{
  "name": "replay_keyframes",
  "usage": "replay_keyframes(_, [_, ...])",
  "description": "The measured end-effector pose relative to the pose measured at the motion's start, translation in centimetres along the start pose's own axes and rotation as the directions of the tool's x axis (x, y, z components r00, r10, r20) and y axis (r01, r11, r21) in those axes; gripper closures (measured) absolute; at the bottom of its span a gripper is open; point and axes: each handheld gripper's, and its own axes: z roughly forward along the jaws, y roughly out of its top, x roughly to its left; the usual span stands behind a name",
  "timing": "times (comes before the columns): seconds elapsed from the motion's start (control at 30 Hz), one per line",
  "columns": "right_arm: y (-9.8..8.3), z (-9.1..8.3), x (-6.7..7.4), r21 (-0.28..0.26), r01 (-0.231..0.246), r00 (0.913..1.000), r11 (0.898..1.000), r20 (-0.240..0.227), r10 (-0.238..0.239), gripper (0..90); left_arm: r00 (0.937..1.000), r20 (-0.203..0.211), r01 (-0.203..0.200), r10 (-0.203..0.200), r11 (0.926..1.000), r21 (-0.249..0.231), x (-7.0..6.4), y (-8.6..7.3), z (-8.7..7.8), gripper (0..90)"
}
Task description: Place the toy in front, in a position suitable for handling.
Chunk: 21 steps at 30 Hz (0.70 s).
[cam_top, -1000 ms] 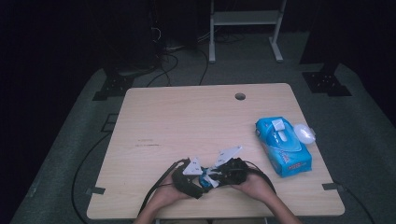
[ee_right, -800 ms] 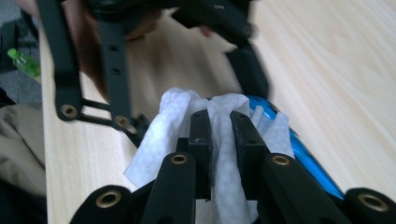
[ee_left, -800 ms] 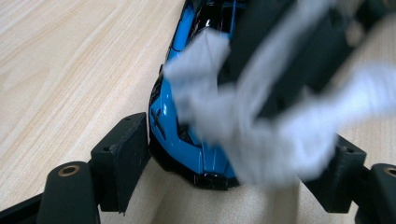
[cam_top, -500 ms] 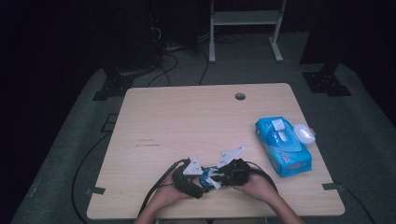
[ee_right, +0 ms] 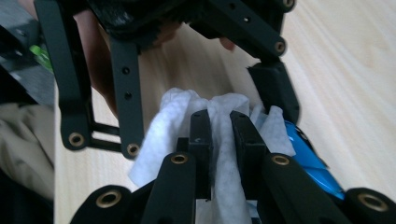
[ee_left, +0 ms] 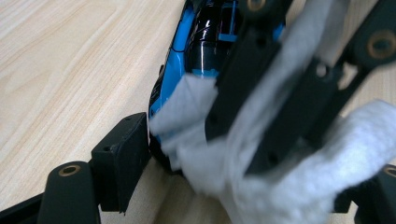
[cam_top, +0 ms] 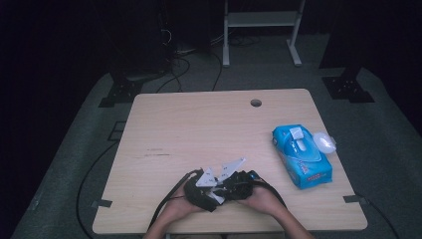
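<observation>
Near the table's front edge a person's two hands hold the grippers nose to nose. My left gripper (cam_top: 211, 191) has its jaws around a shiny blue and black toy car (ee_left: 196, 51). Its left pad (ee_left: 123, 154) touches the car's side. The far pad is hidden behind the wipe. My right gripper (ee_right: 219, 126) is shut on a crumpled white wipe (ee_right: 159, 135) and presses it against the car (ee_right: 310, 163). The left gripper view has the right gripper's black jaws (ee_left: 280, 107) and the wipe (ee_left: 280, 186) lying across the car.
A blue pack of wipes (cam_top: 301, 154) lies at the right of the wooden table (cam_top: 199, 124), with a white object (cam_top: 326, 142) beside it. A cable hole (cam_top: 256, 103) sits near the far edge. Cables trail off the front left.
The right gripper with the wipe has shifted slightly toward the left gripper. The left gripper and the car stay in place.
</observation>
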Motion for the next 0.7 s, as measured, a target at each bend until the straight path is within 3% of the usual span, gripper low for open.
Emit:
replay_keyframes(0.1, [-0.7,-1.2,-0.5,-0.005,-0.016,0.9986,1.000,0.051,0.016,79.7,1.0000,0.001,-0.001,0.001,1.0000,0.000,0.0,0.0,0.0,23.2])
replay_keyframes(0.13, [-0.9,-1.7,-0.9,-0.012,-0.032,0.9972,0.999,0.068,0.033,79.7,1.0000,0.001,0.002,-0.002,1.0000,0.000,0.0,0.0,0.0,23.2])
replay_keyframes(0.17, [-1.4,-2.7,-1.7,-0.042,-0.078,0.9931,0.996,0.084,0.082,79.8,1.0000,0.002,0.006,-0.006,1.0000,0.001,0.0,0.0,0.0,23.3])
replay_keyframes(0.2, [-1.4,-2.7,-1.7,-0.042,-0.078,0.9931,0.996,0.084,0.082,79.8,1.0000,0.004,0.007,-0.007,1.0000,-0.002,0.1,0.0,0.0,23.3])
replay_keyframes(0.23, [-1.5,-2.9,-1.9,-0.043,-0.086,0.9887,0.995,0.119,0.091,79.8,1.0000,0.005,0.007,-0.007,1.0000,0.000,0.1,0.0,0.0,23.2])
replay_keyframes(0.3, [-1.5,-2.9,-1.9,-0.043,-0.095,0.9876,0.995,0.121,0.099,79.7,1.0000,0.003,0.007,-0.007,1.0000,0.000,0.1,0.0,0.0,23.2])
replay_keyframes(0.5, [0.1,0.1,-0.6,-0.018,-0.020,0.9923,1.000,0.122,0.022,79.6,0.9999,0.005,0.012,-0.012,0.9999,-0.004,0.0,0.0,0.1,23.1])
replay_keyframes(0.7, [0.0,-0.3,-1.1,-0.018,-0.019,0.9873,1.000,0.157,0.022,79.6,0.9999,0.003,0.011,-0.011,0.9999,-0.007,0.0,-0.1,0.1,23.1])
